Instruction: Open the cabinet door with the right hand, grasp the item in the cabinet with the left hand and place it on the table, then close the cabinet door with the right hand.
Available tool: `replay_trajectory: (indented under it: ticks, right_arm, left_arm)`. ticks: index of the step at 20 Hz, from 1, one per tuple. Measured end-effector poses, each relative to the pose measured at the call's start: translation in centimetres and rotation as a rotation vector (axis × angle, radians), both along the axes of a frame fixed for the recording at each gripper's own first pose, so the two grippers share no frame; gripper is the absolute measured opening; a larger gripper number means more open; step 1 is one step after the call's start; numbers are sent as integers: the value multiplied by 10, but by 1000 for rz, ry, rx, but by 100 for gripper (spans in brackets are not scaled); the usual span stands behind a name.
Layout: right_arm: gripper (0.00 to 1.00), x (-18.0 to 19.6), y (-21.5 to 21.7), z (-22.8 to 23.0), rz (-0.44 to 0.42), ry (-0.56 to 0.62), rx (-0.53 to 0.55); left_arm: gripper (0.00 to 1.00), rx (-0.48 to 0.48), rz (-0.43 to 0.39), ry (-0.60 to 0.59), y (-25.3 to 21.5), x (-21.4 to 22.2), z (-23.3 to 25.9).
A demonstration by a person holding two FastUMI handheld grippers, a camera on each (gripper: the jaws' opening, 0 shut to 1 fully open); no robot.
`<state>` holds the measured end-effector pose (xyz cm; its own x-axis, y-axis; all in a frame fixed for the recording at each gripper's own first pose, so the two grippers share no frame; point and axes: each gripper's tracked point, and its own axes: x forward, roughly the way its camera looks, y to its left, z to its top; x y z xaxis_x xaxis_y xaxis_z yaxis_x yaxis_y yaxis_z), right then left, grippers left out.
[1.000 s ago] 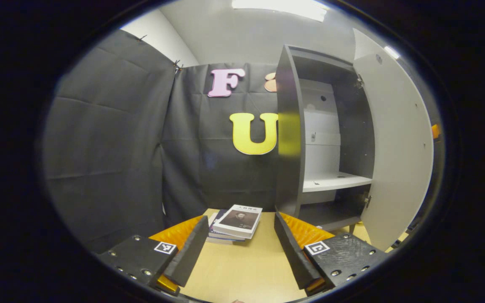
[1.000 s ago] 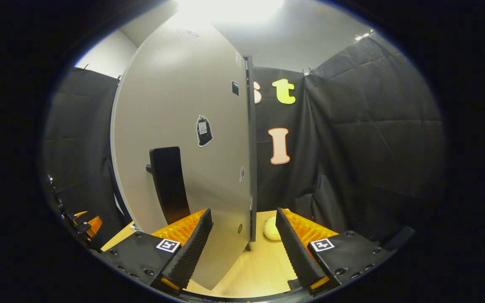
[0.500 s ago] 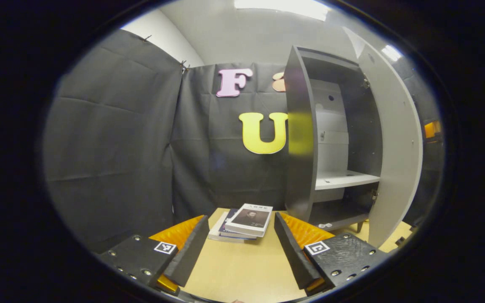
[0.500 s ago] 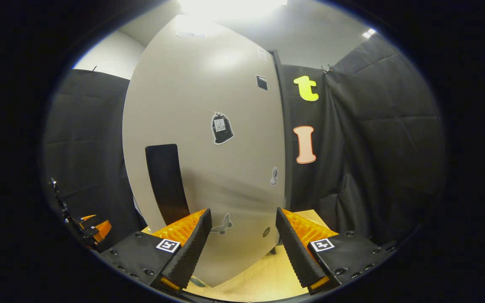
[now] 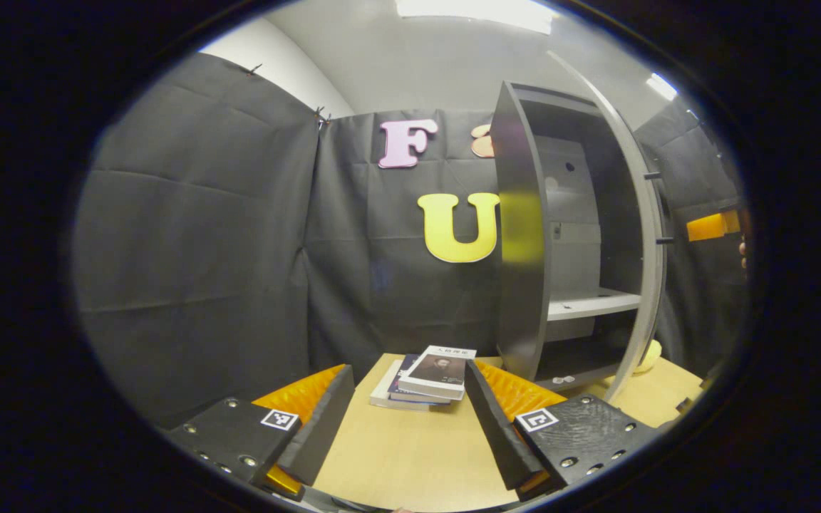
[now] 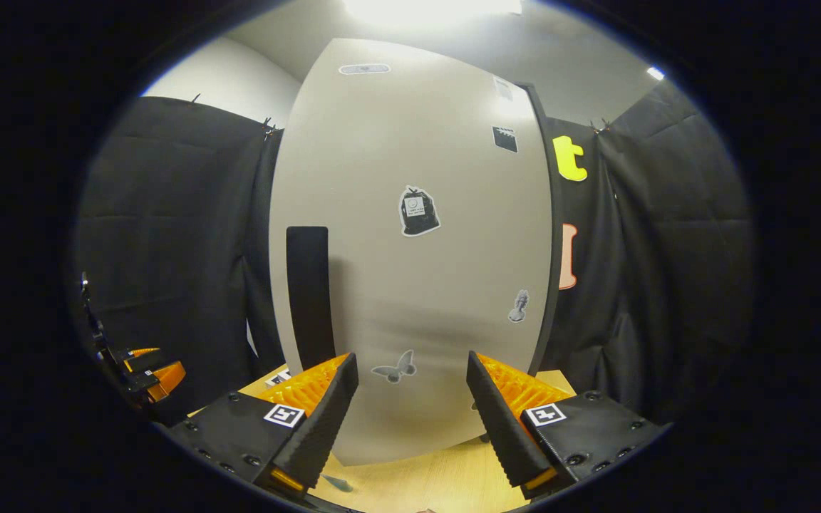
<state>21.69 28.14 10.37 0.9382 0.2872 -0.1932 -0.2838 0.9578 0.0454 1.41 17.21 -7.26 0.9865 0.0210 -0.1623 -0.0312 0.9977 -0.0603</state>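
1. Door (image 6: 417, 256) closing is the step in hand, I judge: in the right gripper view the right gripper (image 6: 410, 417) faces the door's pale outer face, fingers apart with nothing between them. Whether they touch the panel I cannot tell.
2. To do it well, I would push flat on the panel beside the handle (image 6: 308, 296), on the side away from the hinge, and go steadily until the door seats, so it does not slam or bounce back.
3. In the left gripper view the left gripper (image 5: 410, 420) hangs low over the counter (image 5: 410, 456), fingers apart and empty, well clear of the door's path.
4. Just beyond those fingers a stack of books (image 5: 428, 374) lies on the counter, the top one skewed. This seems to be the item from the cabinet, so that step looks done.
5. Farther off, the cabinet (image 5: 524, 235) stands with the door seen edge-on and part open; the shelf (image 5: 589, 305) looks bare.
6. A yellowish object (image 5: 649, 356) sits on the counter past the door's foot.
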Motion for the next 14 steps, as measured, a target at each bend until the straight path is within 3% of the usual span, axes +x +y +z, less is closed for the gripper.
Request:
replay_trajectory:
  ticks: [7,14]
  right_arm:
    - [97,1,-16,-14,14,5,22]
    - [99,5,-90,-20,-34,-6,43]
  left_arm:
    - [92,26,-1,-2,-22,2,15]
    - [92,78,-24,-49,-90,18,52]
